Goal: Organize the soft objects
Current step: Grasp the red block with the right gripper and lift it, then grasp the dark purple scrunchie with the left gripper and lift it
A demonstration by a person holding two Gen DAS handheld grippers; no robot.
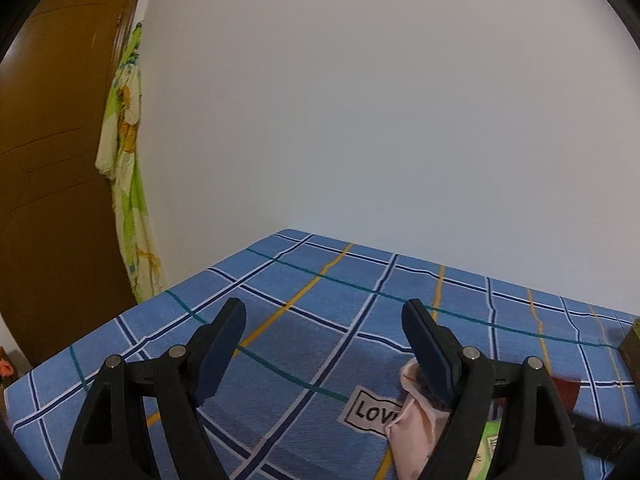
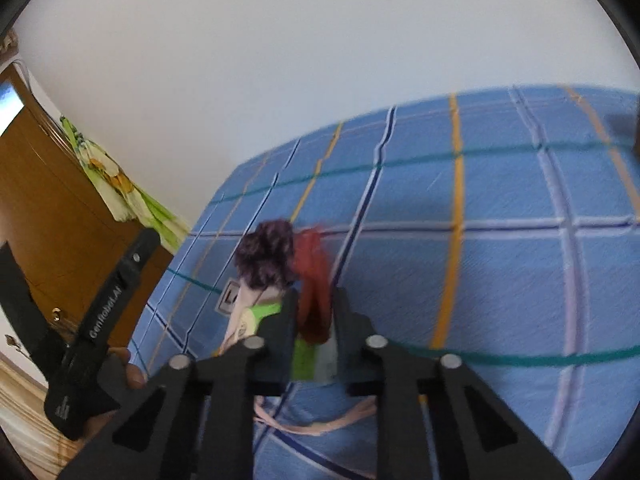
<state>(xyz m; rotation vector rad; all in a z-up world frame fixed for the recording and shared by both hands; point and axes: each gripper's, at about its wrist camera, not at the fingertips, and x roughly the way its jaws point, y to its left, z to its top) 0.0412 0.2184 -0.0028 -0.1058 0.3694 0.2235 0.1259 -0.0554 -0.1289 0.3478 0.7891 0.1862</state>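
Grab step basically done: red fabric (image 2: 314,280) is pinched between the closed right gripper (image 2: 316,312); left gripper (image 1: 324,344) is spread, empty; lifting is needed next

Bed (image 1: 304,312) carries everything: blue checked sheet with white, navy, yellow and teal lines, far edge against plain wall. White patch with black lettering (image 1: 370,410) printed on sheet, partly covered. Heap of soft things (image 2: 276,280) lies on sheet over that patch: pink cloth (image 1: 412,428), purple fuzzy piece, red fabric (image 2: 314,280), green-and-white item. Dark boxy object (image 1: 632,348) at right edge, blurred.
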